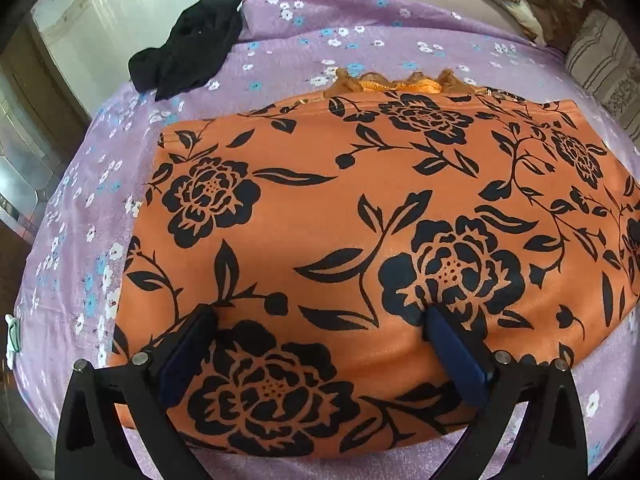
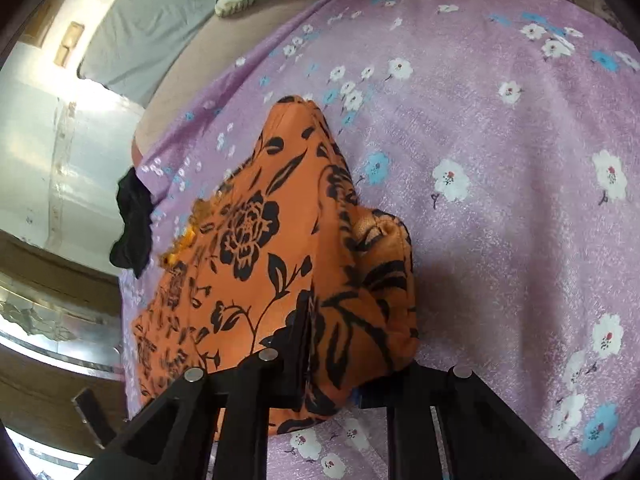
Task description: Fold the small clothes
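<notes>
Left gripper (image 1: 320, 320): jaws wide, both pads resting on or just above the garment (image 1: 360, 208), nothing pinched. Right gripper (image 2: 332, 344): jaws narrow, closed on a bunched edge of the same garment, lifting it into a ridge off the bed (image 2: 500, 200). Garment is orange with black flowers, spread flat on the purple floral bedsheet in the left view; frilled trim at its far edge. Judgement: thin, light, soft cloth, likely slippery and prone to sagging; best held at hems or corners, through all layers. Black cloth (image 1: 192, 44) lies well apart, at the bed's far corner.
</notes>
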The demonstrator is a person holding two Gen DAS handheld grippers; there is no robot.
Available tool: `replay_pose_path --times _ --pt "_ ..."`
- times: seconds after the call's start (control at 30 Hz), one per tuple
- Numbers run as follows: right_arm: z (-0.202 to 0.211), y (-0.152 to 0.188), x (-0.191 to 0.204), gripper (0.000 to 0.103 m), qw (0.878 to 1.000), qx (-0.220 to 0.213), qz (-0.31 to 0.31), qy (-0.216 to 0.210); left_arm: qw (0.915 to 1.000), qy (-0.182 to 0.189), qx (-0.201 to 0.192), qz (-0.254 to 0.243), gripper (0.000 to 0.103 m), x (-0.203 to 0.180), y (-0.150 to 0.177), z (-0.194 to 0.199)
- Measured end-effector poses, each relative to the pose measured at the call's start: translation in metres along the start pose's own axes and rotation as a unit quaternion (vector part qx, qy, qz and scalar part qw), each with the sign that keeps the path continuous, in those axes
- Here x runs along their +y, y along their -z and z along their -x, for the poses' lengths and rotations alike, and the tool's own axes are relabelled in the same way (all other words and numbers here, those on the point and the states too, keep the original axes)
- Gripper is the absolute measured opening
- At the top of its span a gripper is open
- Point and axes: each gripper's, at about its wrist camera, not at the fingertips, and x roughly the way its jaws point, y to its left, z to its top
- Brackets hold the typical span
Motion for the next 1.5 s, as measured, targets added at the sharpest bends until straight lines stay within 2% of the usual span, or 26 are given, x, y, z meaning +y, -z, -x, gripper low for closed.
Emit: replay_pose_path --times 0.07,0.27,0.5,0.63,0.83,0.97,1.03,1.1,1.23,1.3,1.37,1.43,1.5 --pt "-0.002 0.000 0.001 0.017 1.000 0.002 0.005 0.010 0.9999 0.008 0.008 0.005 0.103 0.001 -0.002 -0.001" --pt "0.000 0.002 0.004 0.017 1.000 -0.002 0.009 0.021 0.9999 0.012 0.002 0.002 0.103 0.003 0.000 -0.001" --pt "0.013 -0.005 0.023 0.017 1.000 -0.013 0.027 0.010 0.9996 0.026 0.003 0.000 0.103 0.008 -0.001 -0.002" --pt "0.002 -0.004 0.011 0.017 1.000 0.002 0.010 0.027 0.9990 0.040 0.002 0.018 0.103 0.018 -0.003 0.007" --pt "-0.006 -0.006 -0.016 0.024 0.998 0.021 -0.060 -0.020 0.9937 0.059 -0.055 0.077 0.103 0.069 0.001 0.043" --pt "-0.006 -0.010 -0.009 0.024 0.999 0.025 -0.042 -0.017 0.9847 0.033 -0.096 0.142 0.103 0.127 0.011 0.054" --pt "-0.001 -0.012 0.010 0.017 1.000 0.012 -0.007 0.000 0.9785 0.015 -0.097 0.182 0.103 0.156 0.018 0.051" --pt "0.011 -0.015 0.036 0.016 1.000 -0.011 0.029 0.004 0.9693 0.005 -0.086 0.230 0.103 0.186 0.029 0.043" --pt "0.040 -0.018 0.125 0.014 0.991 -0.053 0.120 -0.034 0.9508 -0.003 -0.072 0.301 0.103 0.224 0.046 0.029" --pt "0.050 -0.009 0.175 0.014 0.981 -0.065 0.176 -0.057 0.9456 -0.001 -0.073 0.317 0.103 0.229 0.051 0.029" --pt "0.052 0.013 0.230 0.014 0.965 -0.064 0.239 -0.084 0.9442 -0.007 -0.079 0.320 0.103 0.230 0.053 0.030" --pt "0.038 0.043 0.270 0.014 0.949 -0.046 0.297 -0.094 0.9444 -0.013 -0.082 0.318 0.103 0.230 0.054 0.030" --pt "0.013 0.079 0.293 0.014 0.932 -0.025 0.350 -0.090 0.9440 -0.014 -0.083 0.319 0.103 0.231 0.055 0.029"
